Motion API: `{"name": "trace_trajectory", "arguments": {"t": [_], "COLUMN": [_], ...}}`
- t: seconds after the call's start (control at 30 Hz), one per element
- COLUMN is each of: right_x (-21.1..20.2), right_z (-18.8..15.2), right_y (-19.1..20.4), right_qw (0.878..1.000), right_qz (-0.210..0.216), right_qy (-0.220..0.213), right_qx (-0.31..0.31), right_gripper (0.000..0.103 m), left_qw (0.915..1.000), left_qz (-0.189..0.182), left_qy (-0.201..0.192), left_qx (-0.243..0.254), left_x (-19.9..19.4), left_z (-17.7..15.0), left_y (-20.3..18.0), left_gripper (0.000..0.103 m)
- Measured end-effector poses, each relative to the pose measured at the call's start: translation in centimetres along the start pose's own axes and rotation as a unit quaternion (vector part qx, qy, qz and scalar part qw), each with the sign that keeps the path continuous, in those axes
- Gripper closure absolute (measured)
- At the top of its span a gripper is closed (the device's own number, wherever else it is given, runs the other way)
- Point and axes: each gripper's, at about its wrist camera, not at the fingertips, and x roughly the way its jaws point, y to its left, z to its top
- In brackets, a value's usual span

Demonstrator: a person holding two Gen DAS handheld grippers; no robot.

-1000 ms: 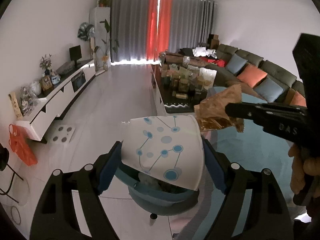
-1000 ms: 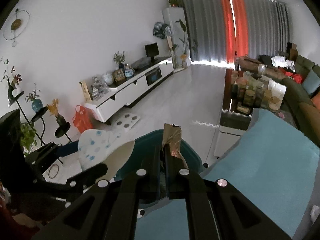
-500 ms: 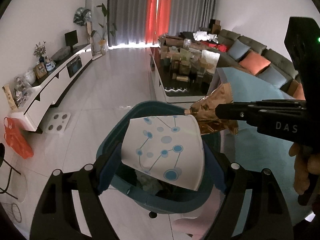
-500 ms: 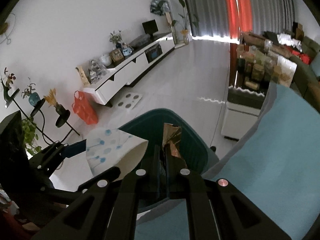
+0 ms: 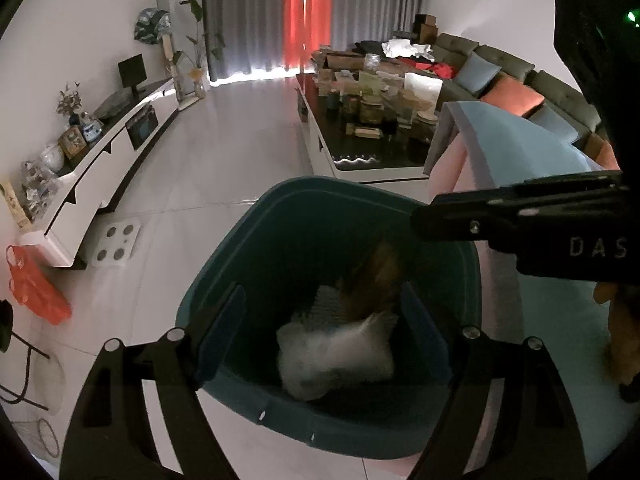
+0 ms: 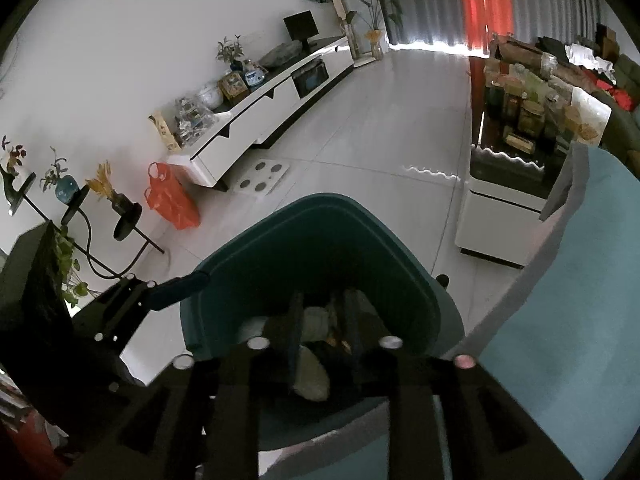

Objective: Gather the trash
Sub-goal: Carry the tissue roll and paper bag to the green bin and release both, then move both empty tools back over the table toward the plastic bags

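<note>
Both grippers pointed steeply down over the open mouth of a dark teal trash bin (image 5: 224,280), which stood on a pale tiled floor (image 5: 240,140).

Left wrist view: the left gripper (image 5: 320,316) stood wide, its jaws opening, with nothing between the blue pads (image 5: 220,320). Directly beneath the gap, inside the bin, a white paper cup (image 5: 336,352) appeared blurred, clear of both pads. At about 12 o'clock from the cup, a brown crinkled wrapper (image 5: 376,280) also appeared blurred, just below the tip of the right gripper (image 5: 424,220), which entered from 3 o'clock. A hand (image 5: 620,340) was partly visible at the right edge.

Right wrist view: the right gripper (image 6: 322,320) showed a narrow gap, its jaws opening, with nothing pressed between them; only the bin's contents (image 6: 312,372), pale and brownish scraps, showed through the gap. The left gripper (image 6: 176,284) reached in from 9 o'clock, one blue finger at the bin's rim (image 6: 332,200).

Surroundings: a teal cloth (image 6: 560,320) lay at 3 o'clock from the bin, an orange bag (image 6: 172,200) at 10 o'clock on the floor, a white low cabinet (image 6: 260,108) beyond it, and a crowded coffee table (image 6: 520,140) at 1 o'clock.
</note>
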Motion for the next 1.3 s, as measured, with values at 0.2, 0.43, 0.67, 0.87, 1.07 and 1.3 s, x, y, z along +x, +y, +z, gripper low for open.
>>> {"name": "trace_trajectory", "arguments": {"t": [0.2, 0.43, 0.67, 0.87, 1.07, 1.3], "right_x": [-0.5, -2.3, -4.9, -8.9, -12.4, -16.0], "right_z": [0.1, -0.2, -1.0, -2.9, -5.3, -8.5], "right_y": [-0.1, -0.2, -0.9, -2.1, -4.2, -6.6], "right_qw": [1.0, 0.999, 0.997, 0.992, 0.986, 0.978], "right_qz": [-0.002, -0.012, -0.026, -0.061, -0.09, -0.116], "right_qy": [-0.011, -0.036, -0.065, -0.11, -0.14, -0.166], "right_qx": [0.007, 0.008, 0.008, 0.012, 0.03, 0.054], "right_gripper": [0.075, 0.065, 0.05, 0.029, 0.017, 0.008], "left_qw": [0.9999, 0.9988, 0.9957, 0.994, 0.9924, 0.9902], "left_qz": [0.006, 0.021, 0.031, 0.009, -0.022, -0.063], "left_qy": [-0.009, -0.036, -0.075, -0.103, -0.121, -0.123], "left_qx": [-0.01, -0.027, -0.045, -0.036, -0.005, 0.019], "left_x": [0.1, -2.9, -8.2, -12.4, -15.2, -16.8], "left_z": [0.1, -0.1, -0.6, -0.4, -0.1, 0.0], "left_y": [0.3, 1.0, 1.3, -0.6, -4.8, -10.0], "left_gripper": [0.019, 0.013, 0.006, 0.006, 0.006, 0.006]}}
